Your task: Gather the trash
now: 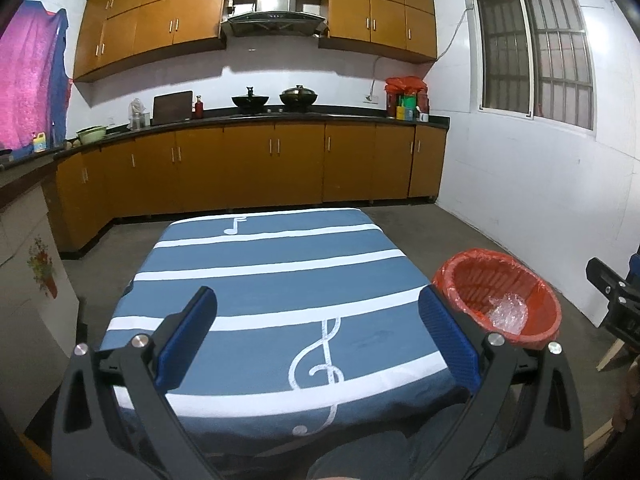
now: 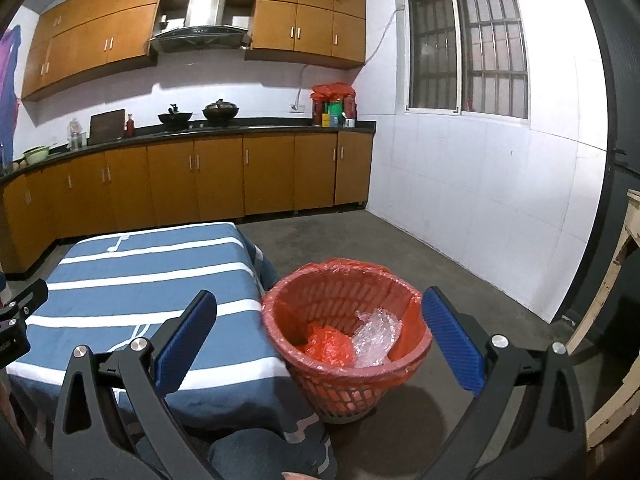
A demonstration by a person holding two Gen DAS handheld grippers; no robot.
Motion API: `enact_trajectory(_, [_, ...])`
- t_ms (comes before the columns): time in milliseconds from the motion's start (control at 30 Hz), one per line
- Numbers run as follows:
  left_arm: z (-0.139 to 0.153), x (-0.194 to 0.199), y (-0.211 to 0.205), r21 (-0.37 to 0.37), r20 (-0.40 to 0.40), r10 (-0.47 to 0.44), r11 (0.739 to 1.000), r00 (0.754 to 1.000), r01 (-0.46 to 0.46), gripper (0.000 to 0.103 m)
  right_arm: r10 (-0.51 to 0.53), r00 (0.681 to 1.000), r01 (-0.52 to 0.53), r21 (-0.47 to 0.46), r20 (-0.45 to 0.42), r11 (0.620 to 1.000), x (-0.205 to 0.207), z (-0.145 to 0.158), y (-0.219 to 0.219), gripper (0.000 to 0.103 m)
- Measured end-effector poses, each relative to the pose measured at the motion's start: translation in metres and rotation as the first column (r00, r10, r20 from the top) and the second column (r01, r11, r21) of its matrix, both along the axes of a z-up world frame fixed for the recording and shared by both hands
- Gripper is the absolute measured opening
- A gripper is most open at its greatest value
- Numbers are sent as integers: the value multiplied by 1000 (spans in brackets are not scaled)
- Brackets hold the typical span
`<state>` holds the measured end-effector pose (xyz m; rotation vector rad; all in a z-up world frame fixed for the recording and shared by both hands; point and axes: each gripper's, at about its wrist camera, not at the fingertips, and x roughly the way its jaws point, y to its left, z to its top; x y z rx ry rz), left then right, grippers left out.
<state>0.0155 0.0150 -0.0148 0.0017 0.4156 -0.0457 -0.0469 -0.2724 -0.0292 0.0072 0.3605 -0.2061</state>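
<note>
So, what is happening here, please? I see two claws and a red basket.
A person holds a claw in each hand, and both are open and hold nothing. The left claw hangs over the table with the blue striped cloth, which shows no trash. The right claw points at the red basket on the floor beside the table. The basket is lined with a red bag and already holds clear bubble wrap and a crumpled red plastic piece.

Dim indoor light from overhead, soft shadows under cabinets (image 1: 160, 28) (strong fisheye bending, dark corners).
</note>
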Motion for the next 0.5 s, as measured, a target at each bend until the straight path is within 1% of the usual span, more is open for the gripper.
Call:
enact_trajectory(133, [0, -10, 1, 15, 10, 13, 1000, 1000, -14, 99, 1, 1000, -1, 4, -3, 1000, -7, -2, 4, 101])
enact_trajectory(500, [-3, -28, 0, 20, 17, 22, 1000, 1000, -23, 99, -15, 1000, 15, 11, -22, 1000, -24, -8, 11, 101])
